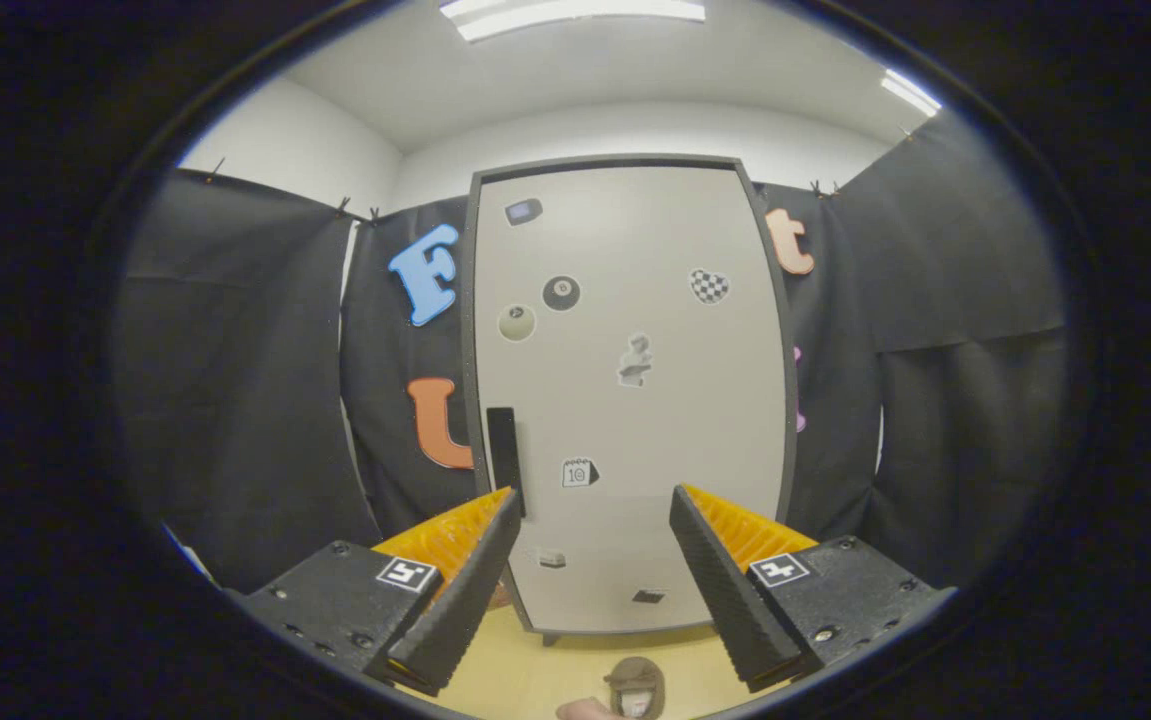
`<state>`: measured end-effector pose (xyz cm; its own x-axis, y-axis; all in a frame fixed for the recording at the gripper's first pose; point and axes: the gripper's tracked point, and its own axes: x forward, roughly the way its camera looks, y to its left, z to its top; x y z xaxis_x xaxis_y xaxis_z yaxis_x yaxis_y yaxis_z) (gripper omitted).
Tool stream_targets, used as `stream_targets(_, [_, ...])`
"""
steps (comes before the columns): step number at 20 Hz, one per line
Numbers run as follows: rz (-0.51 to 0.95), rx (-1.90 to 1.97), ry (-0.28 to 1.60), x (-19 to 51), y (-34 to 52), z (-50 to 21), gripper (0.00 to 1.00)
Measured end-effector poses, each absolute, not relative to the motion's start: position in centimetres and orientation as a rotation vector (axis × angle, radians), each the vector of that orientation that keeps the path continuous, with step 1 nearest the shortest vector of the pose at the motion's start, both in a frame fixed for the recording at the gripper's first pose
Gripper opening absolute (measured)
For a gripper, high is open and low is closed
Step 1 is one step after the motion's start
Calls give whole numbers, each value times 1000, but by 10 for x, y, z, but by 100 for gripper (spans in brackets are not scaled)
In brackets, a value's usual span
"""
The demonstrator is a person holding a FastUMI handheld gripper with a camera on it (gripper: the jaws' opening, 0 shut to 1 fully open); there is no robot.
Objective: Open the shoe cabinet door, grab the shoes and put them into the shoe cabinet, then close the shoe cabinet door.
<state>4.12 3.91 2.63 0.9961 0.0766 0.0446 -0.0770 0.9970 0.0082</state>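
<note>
A tall pale grey shoe cabinet with a dark frame (635, 400) stands upright beyond the gripper (595, 510), its door shut and facing the camera, with black cloth hanging on the booth walls to either side of it and white wall and ceiling lights above it. The cabinet rests on a yellowish floor (535, 680). The door is flat and plain apart from its decorations: a slim black vertical handle (503, 450) sits near the cabinet's left edge, just above the tip of the left finger, and roughly nine small stickers or magnets are scattered over the door, among them a black billiard ball (561, 293), a pale round ball (517, 322) just beside it, a black-and-white chequered heart (708, 286) and a small calendar-like tag (579, 472). Nothing stands between the fingers and the cabinet door. The two fingers (470, 570) are spread wide apart with nothing between them, framing the lower part of the door. On the floor in front of the cabinet's base, below the gap between the fingers, lies one small brown shoe (635, 688); a pinkish shape beside it is cut off and cannot be identified.
</note>
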Motion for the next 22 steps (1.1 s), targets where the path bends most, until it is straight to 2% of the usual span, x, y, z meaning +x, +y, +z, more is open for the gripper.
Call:
stream_targets(7, [173,-57,-102,101,110,55,99])
stream_targets(12, [247,-42,-43,141,158,47,99])
stream_targets(18, [208,-29,-30,183,172,42,99])
stream_targets(22, [191,-41,-48,184,182,47,98])
